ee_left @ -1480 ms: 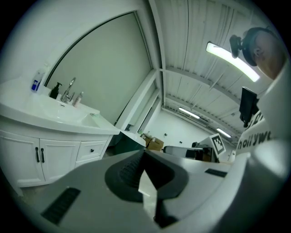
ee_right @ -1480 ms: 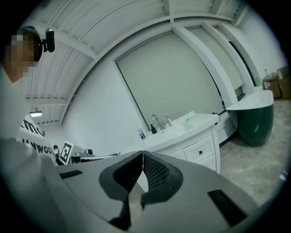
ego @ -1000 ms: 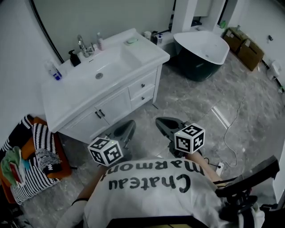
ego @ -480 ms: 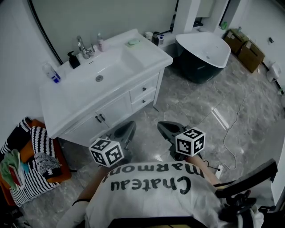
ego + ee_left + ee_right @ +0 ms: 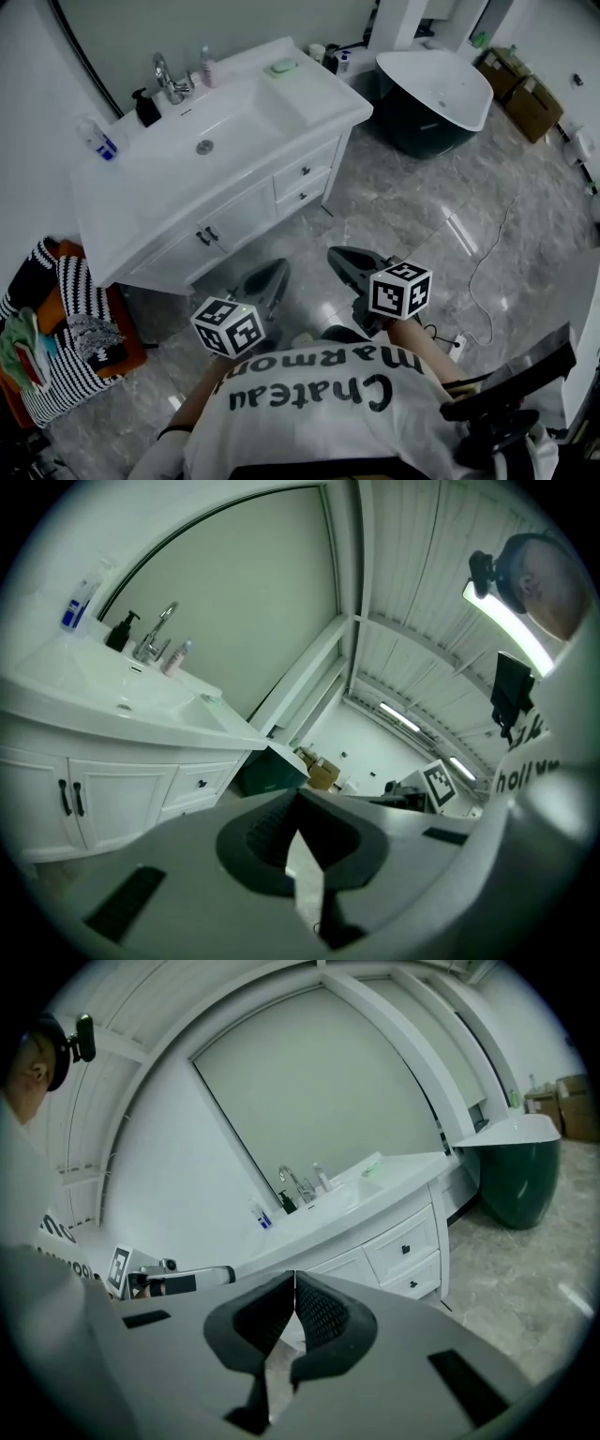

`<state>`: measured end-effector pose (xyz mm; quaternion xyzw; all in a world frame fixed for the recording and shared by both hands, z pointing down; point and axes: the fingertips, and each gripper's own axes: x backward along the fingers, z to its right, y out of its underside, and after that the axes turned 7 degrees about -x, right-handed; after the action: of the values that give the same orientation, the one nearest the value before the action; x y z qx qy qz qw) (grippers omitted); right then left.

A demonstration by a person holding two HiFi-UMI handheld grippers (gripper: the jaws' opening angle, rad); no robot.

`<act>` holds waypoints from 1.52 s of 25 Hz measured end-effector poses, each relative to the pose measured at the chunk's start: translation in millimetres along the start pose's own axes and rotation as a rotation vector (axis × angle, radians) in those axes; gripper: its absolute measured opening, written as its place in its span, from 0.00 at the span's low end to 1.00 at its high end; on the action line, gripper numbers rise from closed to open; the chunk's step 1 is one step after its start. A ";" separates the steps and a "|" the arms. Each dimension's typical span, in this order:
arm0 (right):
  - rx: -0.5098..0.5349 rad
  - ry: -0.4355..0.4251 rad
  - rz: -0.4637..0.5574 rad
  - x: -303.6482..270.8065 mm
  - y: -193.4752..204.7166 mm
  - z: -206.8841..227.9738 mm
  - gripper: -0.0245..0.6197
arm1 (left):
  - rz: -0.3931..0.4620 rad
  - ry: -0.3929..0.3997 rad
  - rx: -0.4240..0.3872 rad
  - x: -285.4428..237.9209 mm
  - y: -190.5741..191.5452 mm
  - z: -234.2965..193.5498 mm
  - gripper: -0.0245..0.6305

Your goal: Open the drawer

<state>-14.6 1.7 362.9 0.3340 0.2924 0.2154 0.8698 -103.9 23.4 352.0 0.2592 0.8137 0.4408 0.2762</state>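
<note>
The white vanity [image 5: 159, 202] has two small drawers on its right side, an upper drawer [image 5: 302, 173] and a lower drawer [image 5: 302, 195], both closed, each with a dark knob. In the right gripper view the upper drawer [image 5: 405, 1246] sits above the lower drawer [image 5: 413, 1283]. My left gripper [image 5: 267, 278] and right gripper [image 5: 343, 260] hover over the floor in front of the vanity, apart from it. The tips of both meet with nothing between them: the left gripper [image 5: 298, 796] and the right gripper [image 5: 294, 1275] are shut.
Two cabinet doors [image 5: 204, 236] are left of the drawers. Bottles and a tap [image 5: 167, 82] stand on the counter. A dark bathtub [image 5: 433, 98] and cardboard boxes [image 5: 521, 97] are at the right, a striped basket [image 5: 66, 328] at the left, and a cable [image 5: 487, 272] on the floor.
Both grippers have sunk a little and stay shut in front of the vanity. The head view has shifted, so the vanity sits slightly higher and further left.
</note>
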 end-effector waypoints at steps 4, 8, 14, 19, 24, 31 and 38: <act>-0.034 0.036 -0.006 0.5 4.4 10.7 0.06 | -0.022 0.006 0.023 -7.2 11.0 -1.8 0.04; -0.103 0.060 -0.011 -5.9 7.4 29.7 0.06 | -0.025 -0.009 0.019 -16.8 20.3 -15.8 0.04; -0.217 0.042 0.022 -29.2 -8.2 59.2 0.06 | -0.026 -0.031 0.061 -24.9 30.5 -39.2 0.04; -0.183 0.070 -0.025 -72.2 -18.1 93.8 0.06 | -0.073 -0.041 0.036 -43.0 26.8 -56.8 0.04; -0.180 0.113 -0.099 -113.7 -17.6 133.8 0.06 | -0.104 -0.098 0.040 -74.5 26.4 -76.1 0.04; -0.012 0.082 -0.175 -161.6 -34.6 179.3 0.06 | -0.224 -0.106 0.081 -124.8 37.9 -109.9 0.04; 0.060 0.108 -0.291 -183.6 -28.7 212.0 0.06 | -0.313 -0.126 -0.021 -157.1 58.9 -128.1 0.04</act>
<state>-6.3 -219.1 538.0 0.3017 0.3903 0.0959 0.8645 -68.3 -126.6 496.1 0.1535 0.8206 0.3838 0.3947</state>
